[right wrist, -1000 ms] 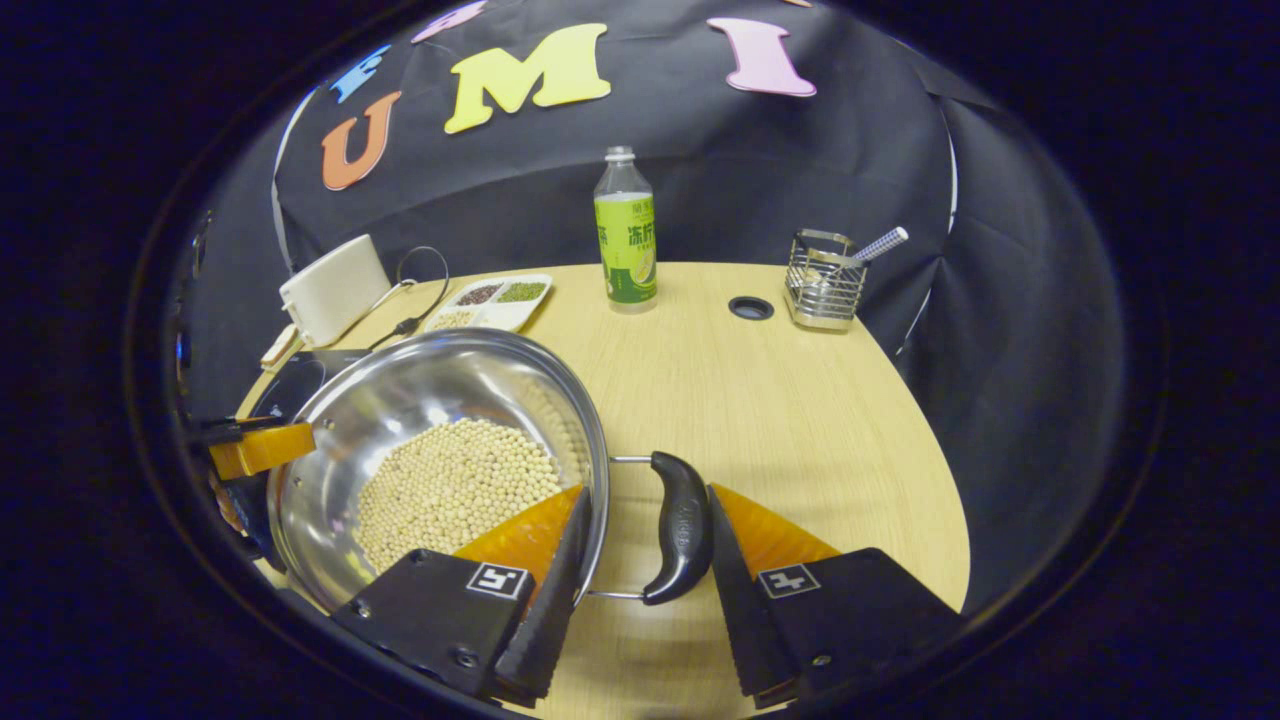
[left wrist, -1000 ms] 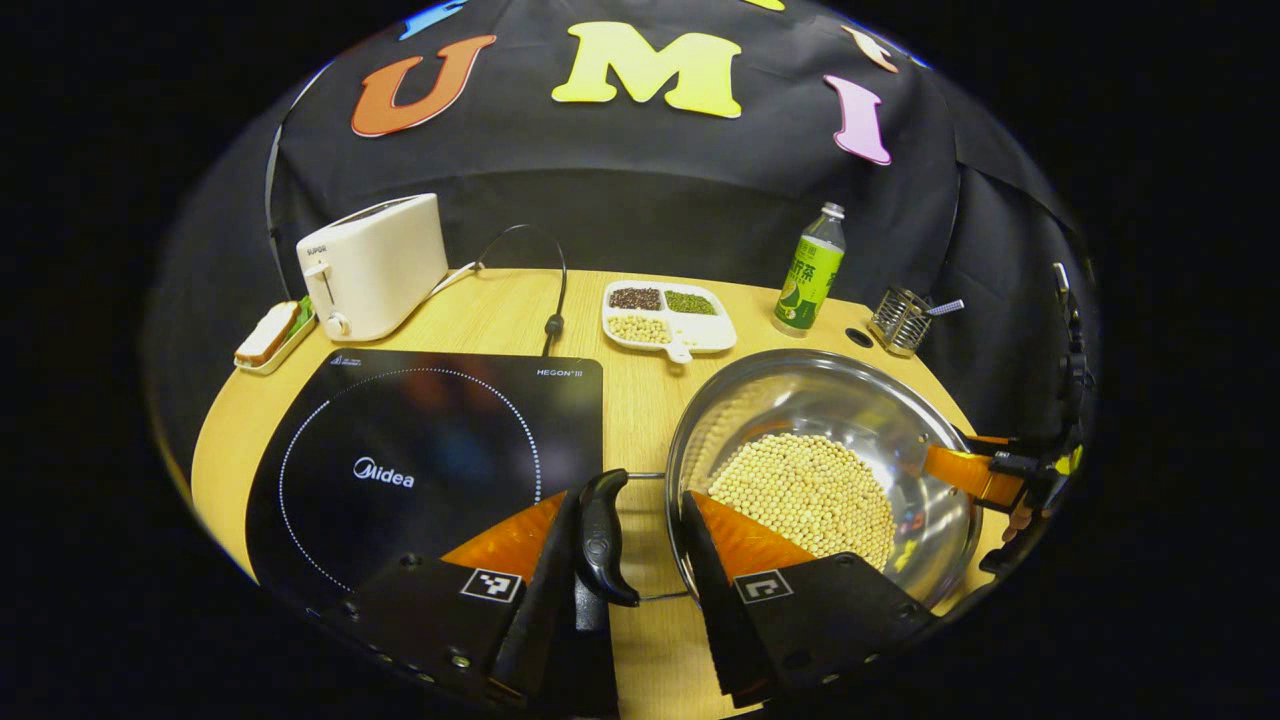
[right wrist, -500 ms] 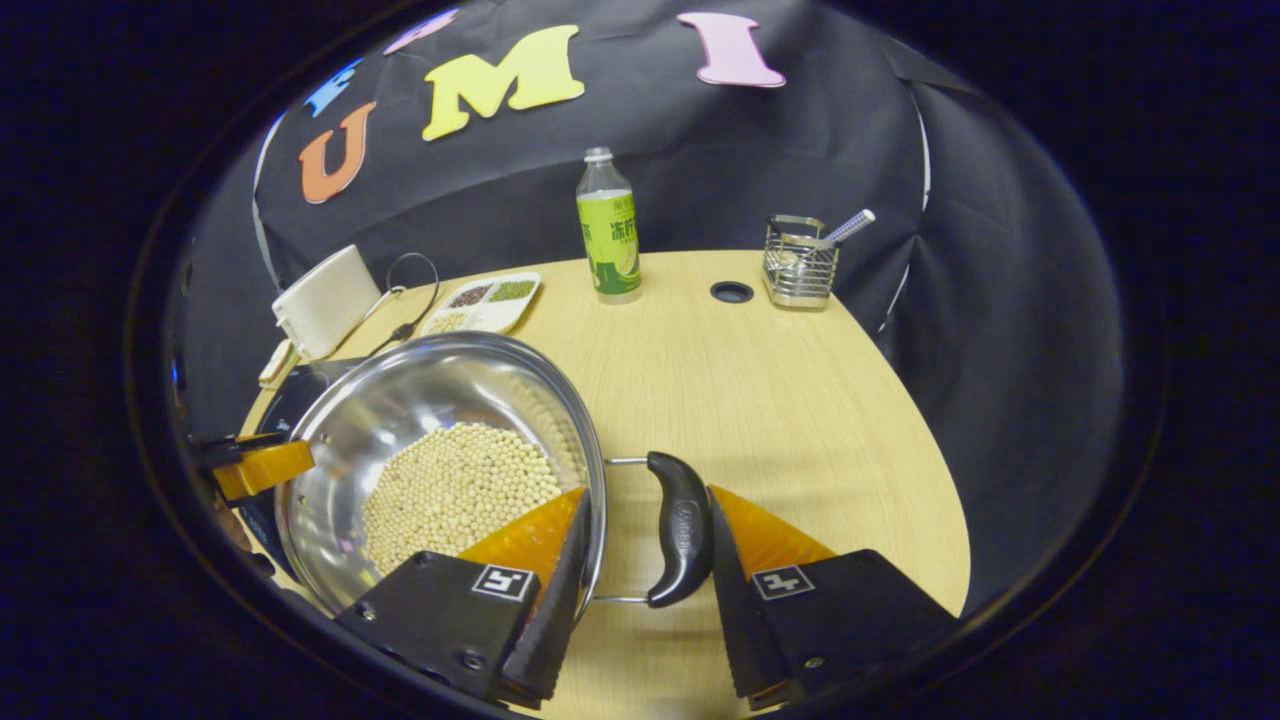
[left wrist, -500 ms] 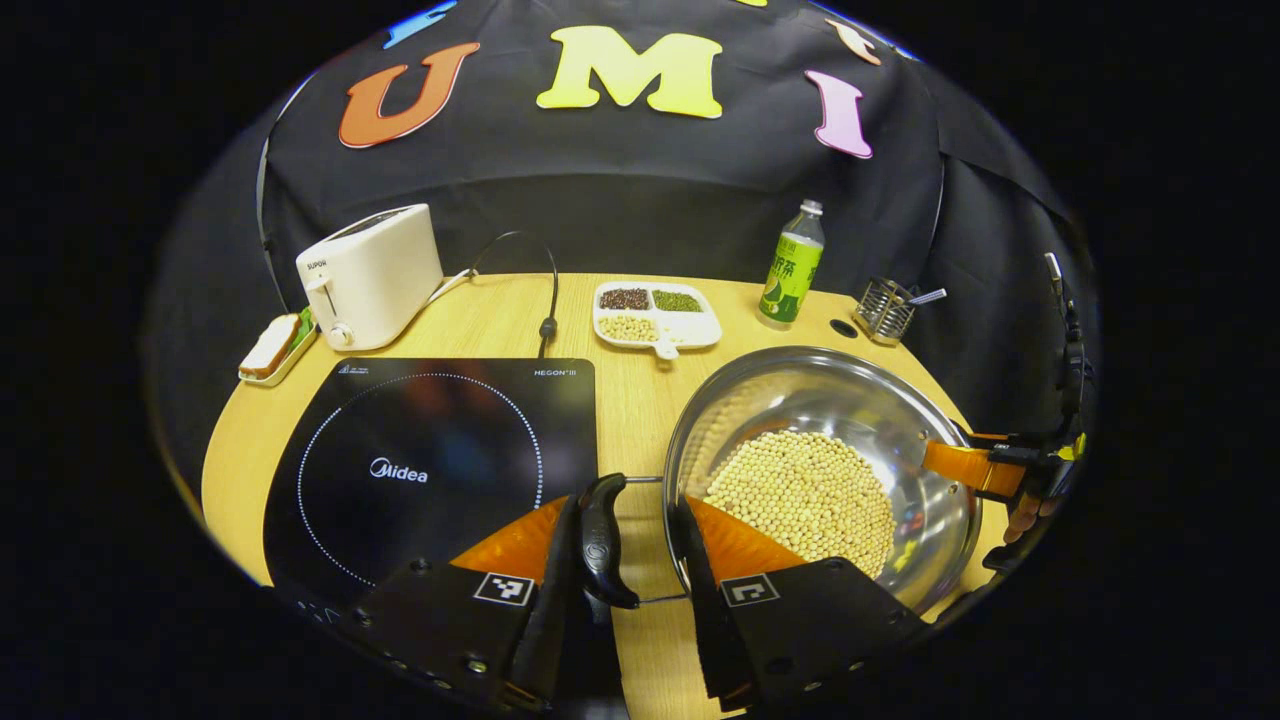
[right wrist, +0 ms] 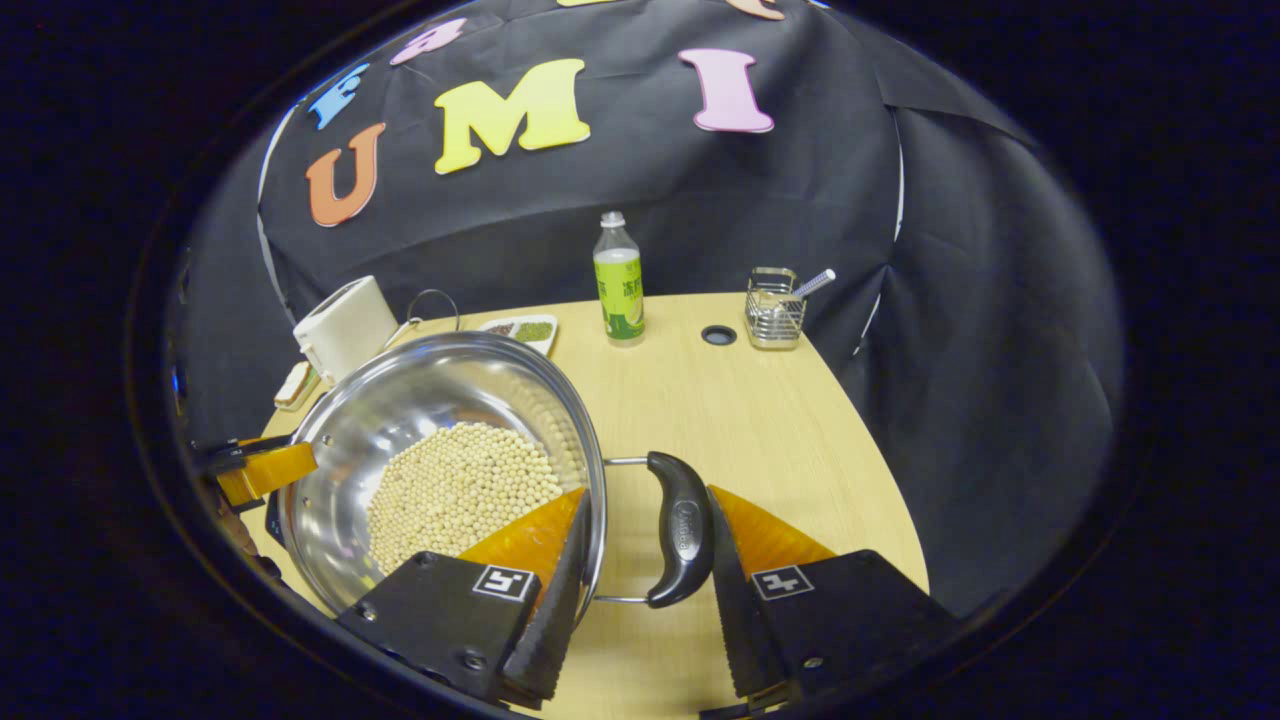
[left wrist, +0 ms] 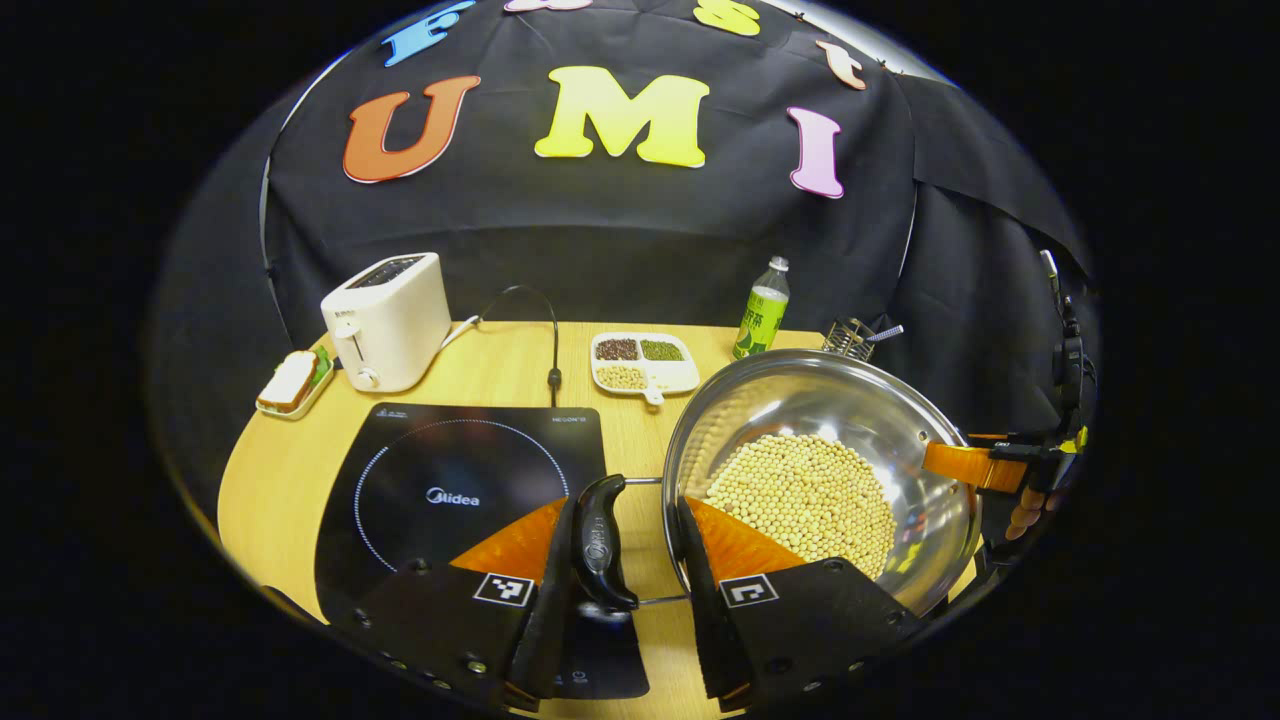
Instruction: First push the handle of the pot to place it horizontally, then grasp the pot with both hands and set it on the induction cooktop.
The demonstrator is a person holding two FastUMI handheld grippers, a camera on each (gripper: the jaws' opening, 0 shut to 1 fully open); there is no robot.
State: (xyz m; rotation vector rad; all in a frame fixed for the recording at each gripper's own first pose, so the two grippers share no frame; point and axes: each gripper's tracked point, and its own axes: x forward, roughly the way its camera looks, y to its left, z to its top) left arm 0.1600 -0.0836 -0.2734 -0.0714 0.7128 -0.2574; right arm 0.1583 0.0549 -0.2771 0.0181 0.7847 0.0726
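A steel pot (left wrist: pixel 800 400) with pale beans (left wrist: pixel 800 495) hangs above the wooden table, right of the black induction cooktop (left wrist: pixel 450 480). In the left gripper view my left gripper (left wrist: pixel 627 500) is shut on the pot's black left handle (left wrist: pixel 600 540), one finger outside the handle, the other inside the rim. In the right gripper view the pot (right wrist: pixel 430 390) is at the left, and my right gripper (right wrist: pixel 648 492) is shut the same way on the right handle (right wrist: pixel 682 530). Both handles lie level. Each view shows the other gripper at the pot's far rim.
At the back of the table stand a white toaster (left wrist: pixel 385 320), a small dish with bread (left wrist: pixel 292 380), a divided plate of beans (left wrist: pixel 645 362), a green bottle (right wrist: pixel 619 290) and a wire holder (right wrist: pixel 772 310). A cable (left wrist: pixel 552 340) runs to the cooktop.
Both grippers have risen with the pot between them. The table and cooktop now look lower and farther away, and the cooktop's near edge lies under my left gripper.
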